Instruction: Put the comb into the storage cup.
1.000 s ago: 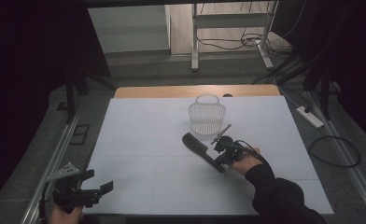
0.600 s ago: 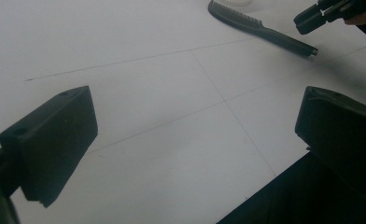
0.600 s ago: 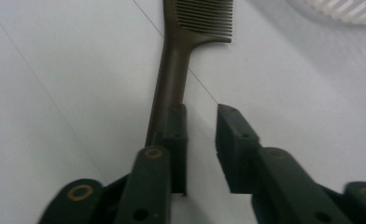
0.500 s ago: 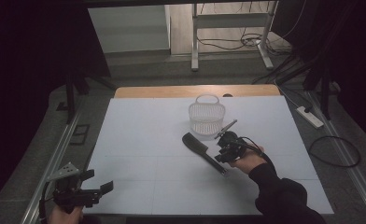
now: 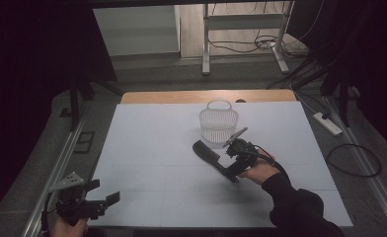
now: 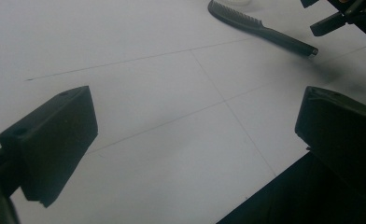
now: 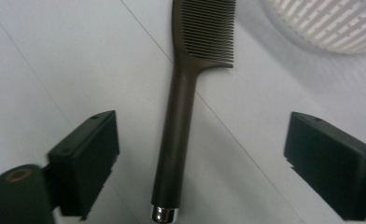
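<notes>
Right tongs (image 7: 200,163) released, jaws now straddling comb (image 7: 190,88) handle, lowered closer than before. Comb flat on tabletop (image 5: 147,148) beside basket (image 5: 218,122). Left tongs (image 5: 104,193) released, unmoved at near-left corner.

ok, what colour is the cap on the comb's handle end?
Shiny silver cap on a dark brown-black comb. Clearest in the right gripper view.

**Lighting and picture quality**

In the high view you see a dim room, its surroundings near black, with the white worktop (image 5: 147,148) the brightest area. Your gripper views are soft: the near jaws blur, and the comb (image 7: 181,107) casts only a faint shadow.
</notes>
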{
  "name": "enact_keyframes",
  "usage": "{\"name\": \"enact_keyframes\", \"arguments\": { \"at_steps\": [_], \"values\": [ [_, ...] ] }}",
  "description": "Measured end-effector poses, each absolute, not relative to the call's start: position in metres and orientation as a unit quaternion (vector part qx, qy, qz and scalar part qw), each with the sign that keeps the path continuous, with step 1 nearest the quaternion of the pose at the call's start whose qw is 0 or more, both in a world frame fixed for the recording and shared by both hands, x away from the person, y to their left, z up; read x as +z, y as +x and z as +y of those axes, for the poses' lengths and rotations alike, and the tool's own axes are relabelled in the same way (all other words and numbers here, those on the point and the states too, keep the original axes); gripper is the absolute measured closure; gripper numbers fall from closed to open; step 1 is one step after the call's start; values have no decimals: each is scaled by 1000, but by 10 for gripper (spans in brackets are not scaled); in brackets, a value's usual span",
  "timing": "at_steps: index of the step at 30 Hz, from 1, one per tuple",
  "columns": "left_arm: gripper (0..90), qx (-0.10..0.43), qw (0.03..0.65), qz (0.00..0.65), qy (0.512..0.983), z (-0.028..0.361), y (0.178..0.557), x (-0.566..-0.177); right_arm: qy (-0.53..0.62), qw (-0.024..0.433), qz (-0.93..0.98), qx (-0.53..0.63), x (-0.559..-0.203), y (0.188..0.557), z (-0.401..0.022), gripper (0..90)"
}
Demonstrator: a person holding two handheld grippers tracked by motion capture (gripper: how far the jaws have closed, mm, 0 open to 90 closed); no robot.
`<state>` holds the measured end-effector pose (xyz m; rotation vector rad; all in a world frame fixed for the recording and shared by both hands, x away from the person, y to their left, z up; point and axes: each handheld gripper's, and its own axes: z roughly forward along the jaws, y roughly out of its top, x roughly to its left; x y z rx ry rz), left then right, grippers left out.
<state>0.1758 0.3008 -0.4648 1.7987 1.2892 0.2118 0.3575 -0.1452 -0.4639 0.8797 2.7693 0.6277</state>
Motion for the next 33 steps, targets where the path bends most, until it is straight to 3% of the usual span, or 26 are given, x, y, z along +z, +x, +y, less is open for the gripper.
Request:
{"name": "enact_keyframes", "arguments": {
  "at_steps": [6,33],
  "values": [
    [0,85,444,520,725,301,176,-465,296,80,927,217,-464,357,-142,0],
    [0,83,444,521,724,301,176,-465,312,69,928,193,-487,360,-135,0]
  ]
}}
